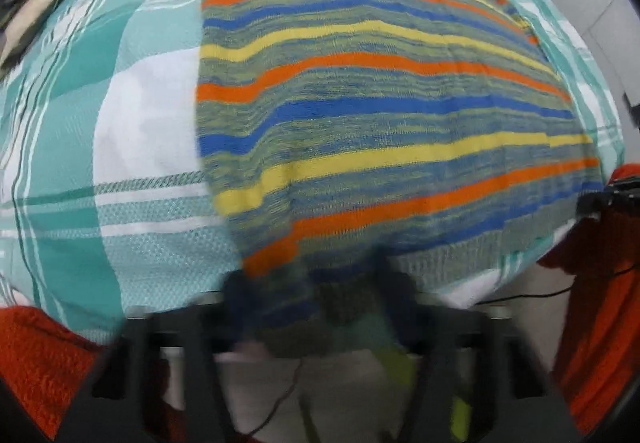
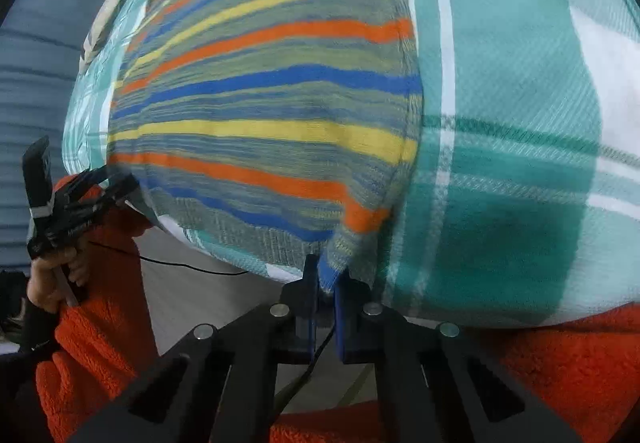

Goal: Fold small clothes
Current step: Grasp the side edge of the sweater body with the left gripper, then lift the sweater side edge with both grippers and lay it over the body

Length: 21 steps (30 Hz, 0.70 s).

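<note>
A knitted garment with orange, blue and yellow stripes (image 1: 380, 91) lies flat on a teal and white checked cloth (image 1: 120, 123). My left gripper (image 1: 316, 295) is shut on the garment's near left corner, which is blurred. My right gripper (image 2: 328, 275) is shut on the garment's (image 2: 260, 91) near right corner, with the fabric pinched between the blue fingers (image 2: 310, 275). The left gripper also shows in the right wrist view (image 2: 120, 183), at the garment's other near corner.
The checked cloth (image 2: 500, 123) ends at a near edge, with pale floor and a black cable (image 2: 188, 265) below. Orange fleece sleeves (image 2: 560, 363) frame both views. Other clothes (image 1: 44, 15) lie at the far left.
</note>
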Available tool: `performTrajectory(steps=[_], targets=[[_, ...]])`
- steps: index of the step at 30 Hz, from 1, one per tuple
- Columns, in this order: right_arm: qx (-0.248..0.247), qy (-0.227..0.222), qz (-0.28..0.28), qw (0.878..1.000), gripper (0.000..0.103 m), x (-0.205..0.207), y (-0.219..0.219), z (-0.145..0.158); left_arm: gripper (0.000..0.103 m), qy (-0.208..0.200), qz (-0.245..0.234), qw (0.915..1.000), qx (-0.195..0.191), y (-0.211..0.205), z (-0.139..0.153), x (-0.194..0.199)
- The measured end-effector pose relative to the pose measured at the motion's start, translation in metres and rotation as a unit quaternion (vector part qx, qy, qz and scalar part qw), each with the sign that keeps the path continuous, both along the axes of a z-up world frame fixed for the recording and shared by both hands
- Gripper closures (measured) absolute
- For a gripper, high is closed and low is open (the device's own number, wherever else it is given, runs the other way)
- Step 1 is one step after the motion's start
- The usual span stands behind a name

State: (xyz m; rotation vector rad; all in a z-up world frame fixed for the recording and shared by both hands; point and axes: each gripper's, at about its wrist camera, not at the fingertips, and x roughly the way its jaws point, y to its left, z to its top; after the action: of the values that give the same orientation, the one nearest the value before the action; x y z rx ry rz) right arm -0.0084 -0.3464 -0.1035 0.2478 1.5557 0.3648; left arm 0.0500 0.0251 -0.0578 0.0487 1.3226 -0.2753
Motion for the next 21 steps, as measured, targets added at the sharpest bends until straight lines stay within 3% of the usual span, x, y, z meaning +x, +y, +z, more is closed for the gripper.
performTrajectory(steps=[1, 4, 6, 8, 10, 13, 16, 21], targets=[[-0.002, -0.009, 0.002, 1.000, 0.096, -0.001, 0.000, 0.006, 0.092, 0.010, 0.003, 0.9999, -0.012, 0.003, 0.003, 0.002], [0.012, -0.041, -0.012, 0.999, 0.096, -0.004, -0.006, 0.030, 0.096, 0.022, 0.016, 0.9978, -0.060, 0.014, 0.014, 0.009], [0.041, -0.066, -0.037, 0.996, 0.096, -0.001, -0.013, 0.044, 0.096, 0.023, 0.037, 0.9922, -0.117, 0.025, 0.025, 0.012], [0.072, -0.090, -0.067, 0.991, 0.096, 0.005, -0.023, 0.057, 0.096, 0.013, 0.065, 0.9805, -0.185, 0.041, 0.043, 0.025], [0.121, -0.124, -0.113, 0.978, 0.096, 0.019, -0.039, 0.072, 0.096, -0.007, 0.078, 0.9715, -0.224, 0.049, 0.059, 0.046], [0.151, -0.160, -0.151, 0.964, 0.096, 0.051, -0.055, 0.086, 0.096, -0.041, 0.088, 0.9642, -0.247, 0.052, 0.078, 0.092], [0.152, -0.205, -0.176, 0.951, 0.096, 0.105, -0.067, 0.102, 0.096, -0.068, 0.093, 0.9633, -0.242, 0.051, 0.089, 0.157], [0.170, -0.224, -0.228, 0.932, 0.096, 0.204, -0.076, 0.109, 0.096, -0.064, 0.133, 0.9570, -0.250, 0.045, 0.076, 0.261]])
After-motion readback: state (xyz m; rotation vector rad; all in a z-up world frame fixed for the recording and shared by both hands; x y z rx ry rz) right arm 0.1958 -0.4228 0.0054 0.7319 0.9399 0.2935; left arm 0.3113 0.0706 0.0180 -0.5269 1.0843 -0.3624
